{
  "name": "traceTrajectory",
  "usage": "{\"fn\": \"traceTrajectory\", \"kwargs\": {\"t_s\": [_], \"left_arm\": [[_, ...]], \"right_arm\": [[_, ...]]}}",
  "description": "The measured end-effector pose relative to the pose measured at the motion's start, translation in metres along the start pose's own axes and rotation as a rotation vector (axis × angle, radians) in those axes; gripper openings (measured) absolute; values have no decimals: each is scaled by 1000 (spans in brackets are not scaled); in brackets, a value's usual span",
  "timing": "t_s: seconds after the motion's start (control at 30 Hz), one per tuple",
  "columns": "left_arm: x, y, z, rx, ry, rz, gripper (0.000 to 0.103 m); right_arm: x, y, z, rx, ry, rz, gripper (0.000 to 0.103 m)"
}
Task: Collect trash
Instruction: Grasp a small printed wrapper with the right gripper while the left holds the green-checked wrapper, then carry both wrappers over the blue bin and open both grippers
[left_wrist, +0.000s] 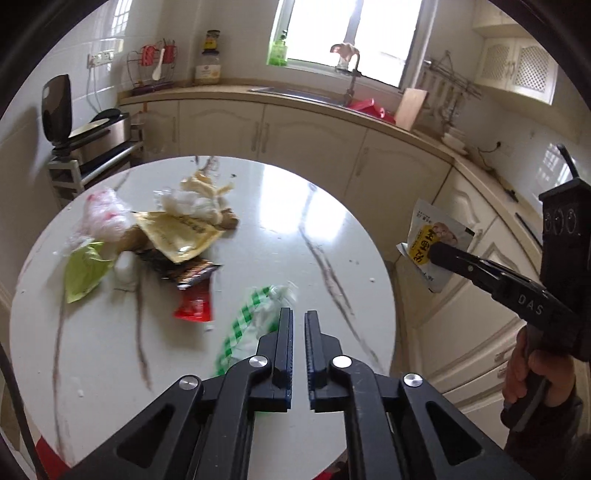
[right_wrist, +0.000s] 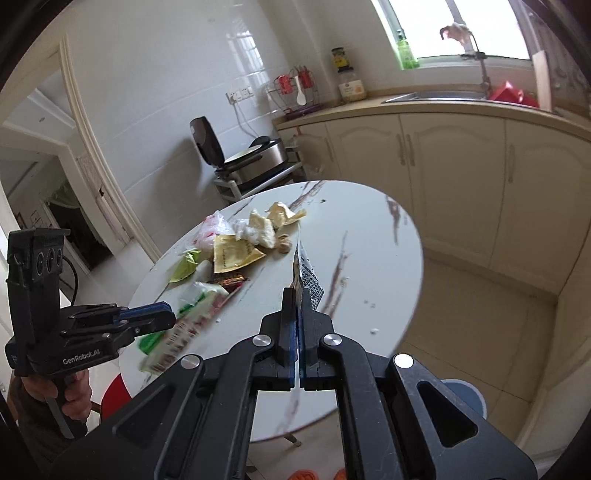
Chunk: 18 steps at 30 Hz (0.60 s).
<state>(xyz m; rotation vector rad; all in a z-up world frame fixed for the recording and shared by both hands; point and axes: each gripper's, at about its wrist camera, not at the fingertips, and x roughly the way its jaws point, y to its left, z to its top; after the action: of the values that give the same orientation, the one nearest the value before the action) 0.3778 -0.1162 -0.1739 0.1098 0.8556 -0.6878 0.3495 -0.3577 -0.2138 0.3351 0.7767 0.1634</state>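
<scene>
Cream kitchen cabinets and a window-lit sink run behind a round white marble-veined desk (left_wrist: 325, 206) where most of the rubbish lies. The right tongs (right_wrist: 296, 295) are closed tight on a white snack packet (left_wrist: 436, 240), held in the air off the desk's edge, over the floor. The left tongs (left_wrist: 299, 317) hover low over the near side of the desk with their jaws a narrow gap apart and nothing between them, just above a green-checked plastic bag (left_wrist: 251, 325).

Judging by this, the job is at an early stage: one piece is lifted and the rest waits. Left on the desk are a red sachet (left_wrist: 195, 304), a dark wrapper (left_wrist: 184, 271), a yellow pouch (left_wrist: 177, 236), a light green wrapper (left_wrist: 83, 273), crumpled clear plastic (left_wrist: 107, 214) and pale peelings (left_wrist: 205, 188) at the far side. No bin can be identified for certain in either view.

Readable writing is sparse: "DAS" on the right tool's arm, "GenRobot.AI" on the left tool's body. The held packet carries large Chinese characters on a yellow band, too small to read surely; the yellow pouch's print is illegible.
</scene>
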Motion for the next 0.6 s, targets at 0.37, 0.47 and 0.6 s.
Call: {"fn": "traceTrajectory", "kwargs": {"t_s": [0.37, 0.47, 0.6], "left_arm": [[9, -26, -17, 78, -8, 240, 97], [16, -23, -26, 82, 42, 240, 96], [48, -24, -36, 90, 116, 244, 88]], "right_arm": [[18, -20, -33, 22, 62, 98, 2], [23, -11, -31, 14, 58, 127, 2], [28, -2, -33, 3, 64, 142, 2]]}}
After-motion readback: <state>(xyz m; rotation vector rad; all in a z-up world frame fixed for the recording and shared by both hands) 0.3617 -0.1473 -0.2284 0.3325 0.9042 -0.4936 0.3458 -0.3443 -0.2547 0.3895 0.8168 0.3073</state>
